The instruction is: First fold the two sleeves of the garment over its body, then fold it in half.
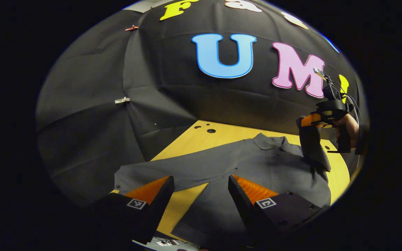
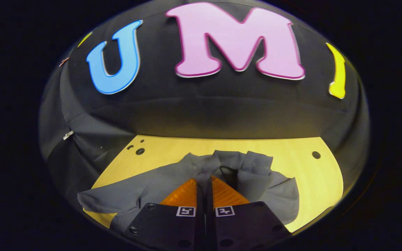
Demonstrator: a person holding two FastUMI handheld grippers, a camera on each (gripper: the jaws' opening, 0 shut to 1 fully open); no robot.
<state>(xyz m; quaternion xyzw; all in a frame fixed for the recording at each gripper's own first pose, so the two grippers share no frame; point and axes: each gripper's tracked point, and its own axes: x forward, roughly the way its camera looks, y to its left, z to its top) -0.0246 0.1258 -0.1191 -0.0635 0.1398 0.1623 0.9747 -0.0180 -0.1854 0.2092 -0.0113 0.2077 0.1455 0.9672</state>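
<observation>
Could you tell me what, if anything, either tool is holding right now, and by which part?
The right tool is shut on the shirt, pinching one sleeve and lifting it. The left tool is open, holding nothing.

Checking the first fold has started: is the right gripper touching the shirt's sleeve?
Touching. The left gripper view shows the right gripper pinching the raised sleeve, which hangs from its fingers above the shirt.
</observation>
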